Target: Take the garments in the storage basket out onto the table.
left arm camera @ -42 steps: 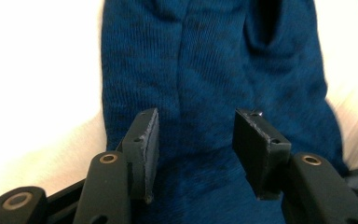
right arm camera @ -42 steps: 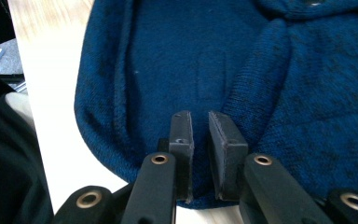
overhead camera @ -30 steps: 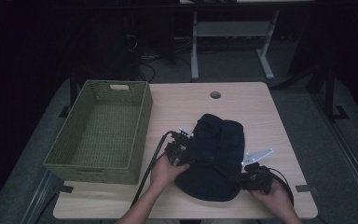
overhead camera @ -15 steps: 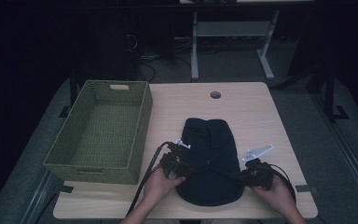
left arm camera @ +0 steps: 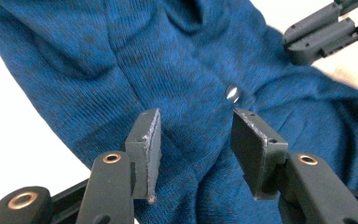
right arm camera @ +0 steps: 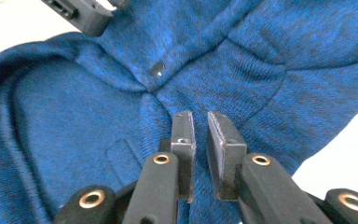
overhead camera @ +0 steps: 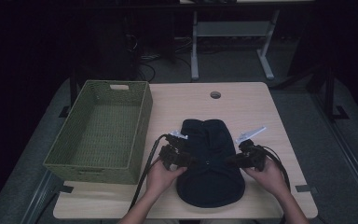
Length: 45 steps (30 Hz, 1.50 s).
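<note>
A pale wooden table (overhead camera: 256,116) is seen from above, set against a dark floor. At 9 o'clock on the tabletop a green woven basket (overhead camera: 100,130) is placed, its right wall just beside the garment. A small round hole (overhead camera: 215,94) is cut in the table at 12 o'clock.

A folded dark blue knitted garment (overhead camera: 209,163) is laid flat at the 6 o'clock part of the table, between the two hands. In the left gripper view the knit (left arm camera: 168,70) is shown in brighter blue, with soft folds and a small shiny snap button (left arm camera: 232,93) on it. The same button (right arm camera: 157,69) is seen in the right gripper view at 11 o'clock, where two seams meet.

The left hand (overhead camera: 161,175) is held at the garment's 9 o'clock edge, and the right hand (overhead camera: 268,173) at its 3 o'clock edge. The left gripper (overhead camera: 189,161) is pointed inward over the cloth; its jaws are spread wide apart in its own view (left arm camera: 193,140), with nothing clamped between them. The right gripper (overhead camera: 233,160) is pointed toward it from the other side; in its own view (right arm camera: 200,140) its jaws are drawn nearly together, with a narrow empty slit left between the pads, above the cloth. Black cables trail from both grippers toward 6 o'clock.
</note>
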Each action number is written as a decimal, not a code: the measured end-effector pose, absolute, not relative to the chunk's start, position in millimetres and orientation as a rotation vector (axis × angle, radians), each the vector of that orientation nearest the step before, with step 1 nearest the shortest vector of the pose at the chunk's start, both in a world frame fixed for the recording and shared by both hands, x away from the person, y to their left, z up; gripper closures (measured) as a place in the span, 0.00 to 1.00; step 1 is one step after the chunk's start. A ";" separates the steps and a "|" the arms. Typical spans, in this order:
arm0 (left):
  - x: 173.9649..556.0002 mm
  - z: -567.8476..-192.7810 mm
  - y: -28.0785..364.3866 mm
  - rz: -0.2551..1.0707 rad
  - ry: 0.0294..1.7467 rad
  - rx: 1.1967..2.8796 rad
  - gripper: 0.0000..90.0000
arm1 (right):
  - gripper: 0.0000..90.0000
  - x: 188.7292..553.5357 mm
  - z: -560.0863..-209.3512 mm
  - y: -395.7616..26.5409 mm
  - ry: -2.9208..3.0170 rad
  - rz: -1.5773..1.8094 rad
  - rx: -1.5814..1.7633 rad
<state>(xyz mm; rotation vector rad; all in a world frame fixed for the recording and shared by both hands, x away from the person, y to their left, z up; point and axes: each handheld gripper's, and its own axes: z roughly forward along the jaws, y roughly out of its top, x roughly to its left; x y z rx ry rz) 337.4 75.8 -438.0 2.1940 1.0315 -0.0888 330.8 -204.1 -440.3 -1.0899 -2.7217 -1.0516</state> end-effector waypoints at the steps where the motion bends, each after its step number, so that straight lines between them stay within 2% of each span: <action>1: 336.7 -442.3 73.1 -0.085 1.016 2.234 0.58 | 0.89 332.4 -443.1 -201.7 -2.725 -1.033 -1.085; 9: 328.1 -451.1 73.4 -0.078 1.015 2.274 0.57 | 0.92 329.0 -456.8 -192.1 -2.711 -1.011 -1.039; 17: 304.4 -451.1 88.2 -0.080 1.004 2.280 0.57 | 0.92 309.3 -457.7 -181.4 -2.723 -1.009 -0.958; 25: 298.8 -443.9 93.4 -0.063 0.979 2.267 0.58 | 0.91 302.6 -452.9 -173.8 -2.762 -0.969 -0.885; 33: 328.1 -420.6 93.8 0.048 0.983 2.042 0.64 | 0.92 330.2 -419.1 -172.1 -2.737 -1.170 -0.994; 35: 341.5 -417.7 88.0 0.091 0.991 2.000 0.64 | 0.93 352.7 -414.4 -167.9 -2.714 -1.219 -1.066; 39: 357.7 -423.8 82.2 0.079 1.026 1.994 0.64 | 0.93 367.4 -418.2 -163.5 -2.697 -1.212 -1.115; 45: 370.2 -447.6 67.7 0.011 1.084 2.080 0.63 | 0.93 388.5 -448.1 -150.6 -2.678 -1.099 -1.159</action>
